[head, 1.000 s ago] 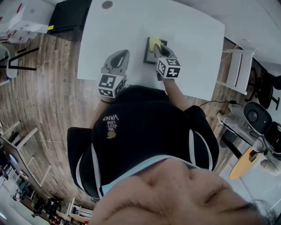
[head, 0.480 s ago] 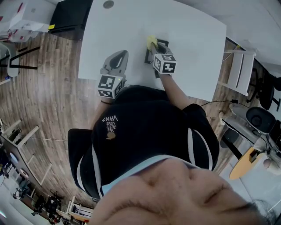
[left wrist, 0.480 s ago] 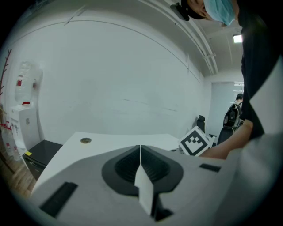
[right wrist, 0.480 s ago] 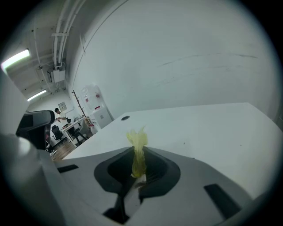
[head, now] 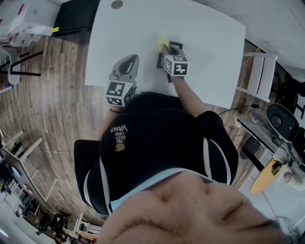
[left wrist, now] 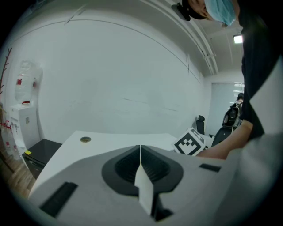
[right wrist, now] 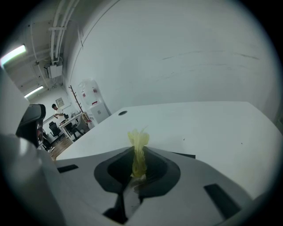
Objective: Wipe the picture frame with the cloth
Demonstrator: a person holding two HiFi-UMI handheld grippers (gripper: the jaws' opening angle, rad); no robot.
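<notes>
The right gripper [head: 167, 51] has shifted leftward across the picture frame [head: 177, 47], from mid-frame toward its left edge. The cloth [head: 163, 44] pinched in its jaws has travelled with it and now sits at the frame's far left corner.

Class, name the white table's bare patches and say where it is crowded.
Bare: the table beyond the picture frame, across to the grommet hole, and right of the frame. Crowded: the near edge, with the left gripper, right gripper and cloth.
</notes>
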